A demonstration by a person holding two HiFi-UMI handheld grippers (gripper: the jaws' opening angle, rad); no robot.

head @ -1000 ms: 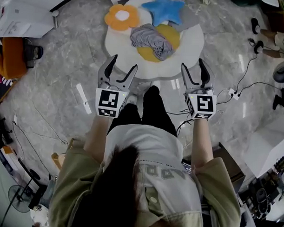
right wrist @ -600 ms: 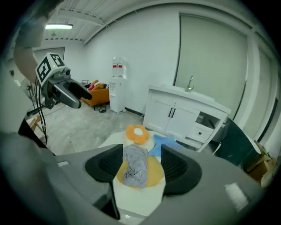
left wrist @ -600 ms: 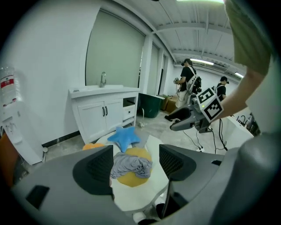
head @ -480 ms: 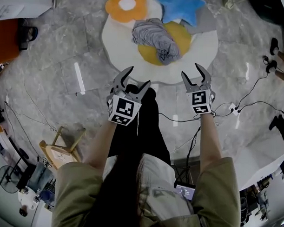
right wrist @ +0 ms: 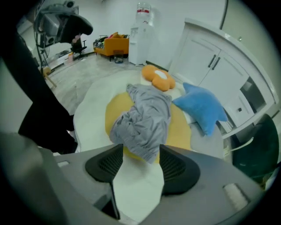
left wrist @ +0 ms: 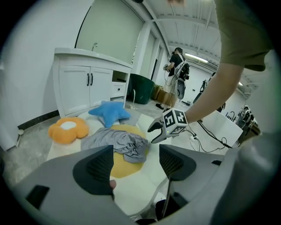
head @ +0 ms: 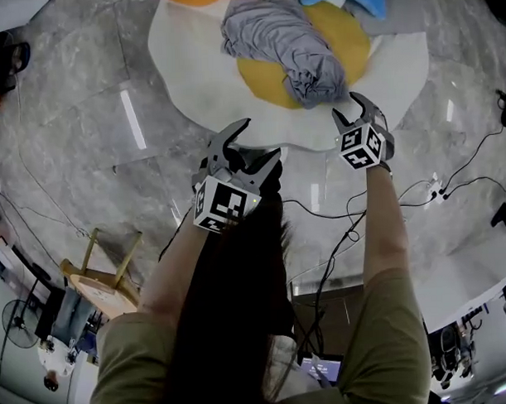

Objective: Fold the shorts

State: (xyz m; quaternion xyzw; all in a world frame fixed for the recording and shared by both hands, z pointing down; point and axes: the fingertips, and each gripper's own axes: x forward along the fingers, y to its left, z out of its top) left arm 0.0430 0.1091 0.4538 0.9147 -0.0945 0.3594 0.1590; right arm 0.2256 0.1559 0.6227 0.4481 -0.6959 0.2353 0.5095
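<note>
Blue star cushion (left wrist: 109, 113), orange flower cushion (left wrist: 68, 129), white cabinet (left wrist: 85, 85), wooden stool (head: 98, 287)

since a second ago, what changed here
Both grippers came down toward the shorts on the rug: the left gripper now over the rug's near edge, the right gripper close to the shorts' near end. Nothing taken or released; both jaws open, empty. Shorts lie crumpled as before.

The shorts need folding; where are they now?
In the head view the grey shorts lie crumpled at top centre, on the yellow middle of the mat, just beyond the right gripper.
</note>
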